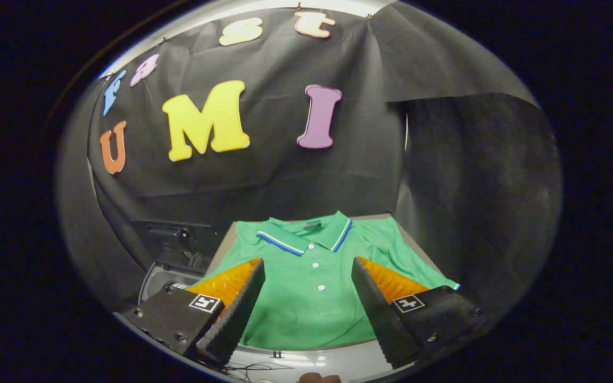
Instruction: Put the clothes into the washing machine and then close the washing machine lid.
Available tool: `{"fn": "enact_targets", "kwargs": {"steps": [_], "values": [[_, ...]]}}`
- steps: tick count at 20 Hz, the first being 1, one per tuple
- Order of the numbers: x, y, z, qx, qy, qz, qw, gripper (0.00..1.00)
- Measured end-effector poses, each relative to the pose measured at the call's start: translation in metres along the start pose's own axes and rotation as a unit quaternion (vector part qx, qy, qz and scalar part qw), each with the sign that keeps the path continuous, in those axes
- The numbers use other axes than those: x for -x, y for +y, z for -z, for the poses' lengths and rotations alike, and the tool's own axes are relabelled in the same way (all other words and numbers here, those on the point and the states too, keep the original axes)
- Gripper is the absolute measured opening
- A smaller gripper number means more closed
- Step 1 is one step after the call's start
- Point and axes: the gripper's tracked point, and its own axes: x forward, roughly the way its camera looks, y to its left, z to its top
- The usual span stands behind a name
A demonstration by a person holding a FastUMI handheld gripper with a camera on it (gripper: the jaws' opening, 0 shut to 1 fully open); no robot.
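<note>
**Gripper hanging open over one green shirt**

You are holding the gripper (306, 303) above the tabletop (221, 247) with its two fingers (232, 314) spread wide apart, gripping nothing. Each finger is showing one orange panel and one small square marker.

One shirt (312, 287) is lying flat on the tabletop, just ahead of the fingers and showing in the gap between them. It is a green polo with one collar (306, 236) edged in blue and white stripes, sitting at the far end toward the black cloth wall (338, 175). Three white buttons (321, 288) are running down its placket in a line.

Left of the tabletop, beside the left finger, one dark machine (179, 244) is sitting low with a pale rounded rim (152, 279); you cannot tell from here how its lid is standing. A few thin cables (253, 367) are trailing across the pale surface below the fingers.
</note>
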Motion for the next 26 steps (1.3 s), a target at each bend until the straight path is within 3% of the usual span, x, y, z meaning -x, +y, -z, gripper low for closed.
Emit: {"fn": "enact_targets", "kwargs": {"steps": [6,8,14,18,22,26], "values": [[-0.053,-0.017,0.037,0.006,0.09,0.021,0.996,1.0],[-0.061,-0.017,0.037,0.009,0.088,0.016,0.996,1.0],[-0.058,-0.017,0.04,0.007,0.078,0.012,0.997,1.0],[-0.054,-0.009,0.041,0.01,0.135,0.002,0.991,0.98],[-0.056,-0.007,0.037,-0.002,0.124,0.012,0.992,0.1],[-0.055,-0.008,0.036,-0.031,0.128,0.001,0.991,0.07]]}}
